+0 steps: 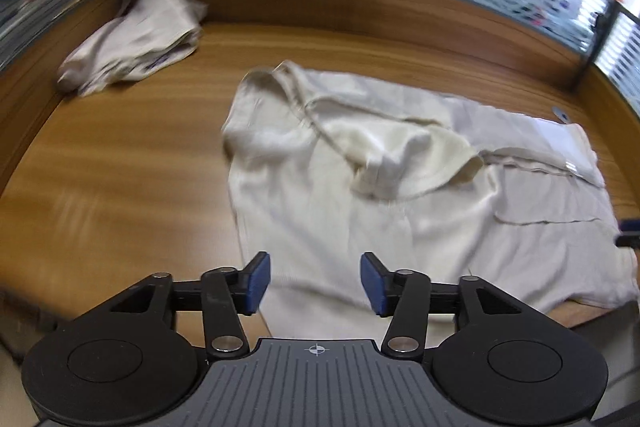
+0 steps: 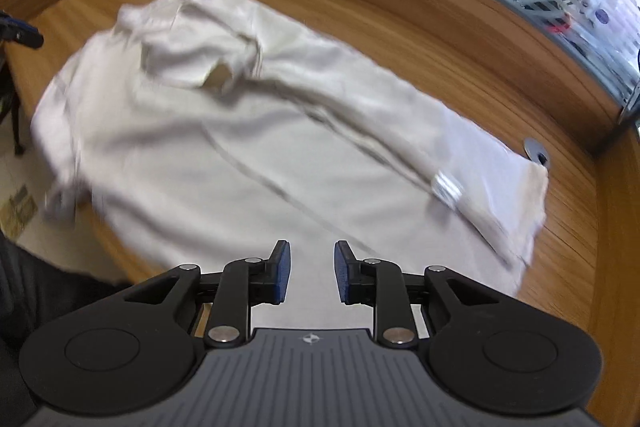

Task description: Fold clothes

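A cream garment (image 1: 360, 195) is shown spread on the wooden desk (image 1: 120, 155), a sleeve folded across it, with the left gripper (image 1: 315, 283) and right gripper (image 2: 308, 273) held above its near edge, jaws parted and empty, and crumpled clothes (image 1: 132, 43) at 10 o'clock.

Motion blur smears the cream garment (image 2: 256, 131) (its near-left corner (image 2: 60, 203) especially); the small metallic tag (image 2: 448, 191) is perhaps a label, unreadable.

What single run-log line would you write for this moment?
left gripper open | right gripper open | cream cotton shirt spread on wooden table | folded beige garment at back
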A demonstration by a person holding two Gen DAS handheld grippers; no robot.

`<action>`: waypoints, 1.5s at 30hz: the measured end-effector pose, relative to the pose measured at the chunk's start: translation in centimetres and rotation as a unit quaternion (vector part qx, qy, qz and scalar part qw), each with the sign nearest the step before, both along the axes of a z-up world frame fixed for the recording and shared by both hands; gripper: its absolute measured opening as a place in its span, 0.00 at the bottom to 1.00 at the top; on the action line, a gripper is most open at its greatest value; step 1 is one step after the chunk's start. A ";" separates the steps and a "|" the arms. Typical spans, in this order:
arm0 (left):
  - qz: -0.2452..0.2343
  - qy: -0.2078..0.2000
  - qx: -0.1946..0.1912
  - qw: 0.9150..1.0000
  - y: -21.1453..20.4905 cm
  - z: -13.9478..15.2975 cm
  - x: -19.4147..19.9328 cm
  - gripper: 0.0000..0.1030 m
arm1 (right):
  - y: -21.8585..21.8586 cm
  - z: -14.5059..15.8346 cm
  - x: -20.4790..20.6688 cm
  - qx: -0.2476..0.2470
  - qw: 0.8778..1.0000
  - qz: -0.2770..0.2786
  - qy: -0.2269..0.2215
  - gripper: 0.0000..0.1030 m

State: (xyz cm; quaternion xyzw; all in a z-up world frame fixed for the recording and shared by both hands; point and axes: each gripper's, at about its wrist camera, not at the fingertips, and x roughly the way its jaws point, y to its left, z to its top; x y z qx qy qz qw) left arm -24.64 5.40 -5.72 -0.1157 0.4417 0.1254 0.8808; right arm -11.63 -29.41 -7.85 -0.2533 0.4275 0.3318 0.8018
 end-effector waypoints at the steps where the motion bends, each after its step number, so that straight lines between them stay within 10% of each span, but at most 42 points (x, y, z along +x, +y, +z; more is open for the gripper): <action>1: 0.013 0.002 0.000 1.000 -0.8 -0.4 -0.7 0.54 | -1.0 -0.2 -0.5 -0.004 1.000 0.006 0.000 0.27; 12: 0.119 0.005 -0.038 0.992 -2.5 -7.1 -5.9 0.58 | -7.3 -2.7 -4.9 -0.041 0.998 0.047 0.005 0.34; 28: 0.081 -0.026 -0.147 0.985 -0.4 -13.8 -5.5 0.56 | -7.4 -4.2 -6.3 -0.123 0.988 0.096 -0.005 0.37; 45: 0.030 0.003 -0.102 0.994 -1.3 -15.2 -3.0 0.55 | -5.8 -6.7 -5.9 -0.188 0.974 0.125 0.009 0.36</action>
